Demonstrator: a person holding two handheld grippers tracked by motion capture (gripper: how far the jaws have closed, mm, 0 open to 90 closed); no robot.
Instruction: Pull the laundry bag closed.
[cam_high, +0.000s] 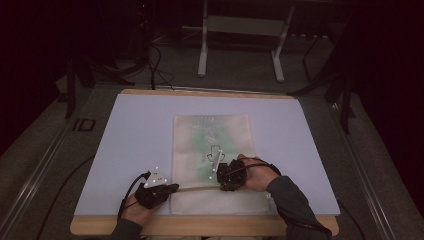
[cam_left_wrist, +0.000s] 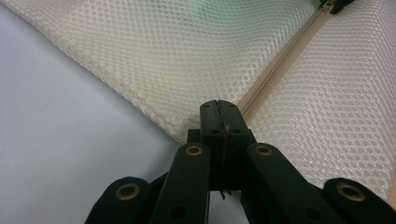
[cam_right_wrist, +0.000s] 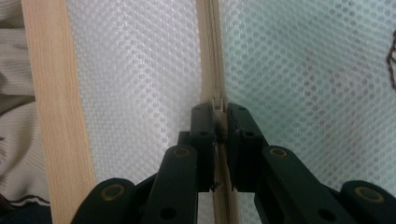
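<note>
I observe the white mesh zipper bag (cam_high: 212, 165) flat on the pale table mat (cam_high: 125, 140). Left gripper (cam_left_wrist: 218, 108) is clenched on the bag's corner; right gripper (cam_right_wrist: 218, 112) is clamped on the beige zipper pull (cam_right_wrist: 217, 101), seen close in its own view.

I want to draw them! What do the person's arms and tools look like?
Both tools, left and right, are black, with jointed jaws fixed by brass-coloured rivets. Each carries a grey three-cornered plate with white dots and trails a black cable. The person wears dark grey-green sleeves.
</note>
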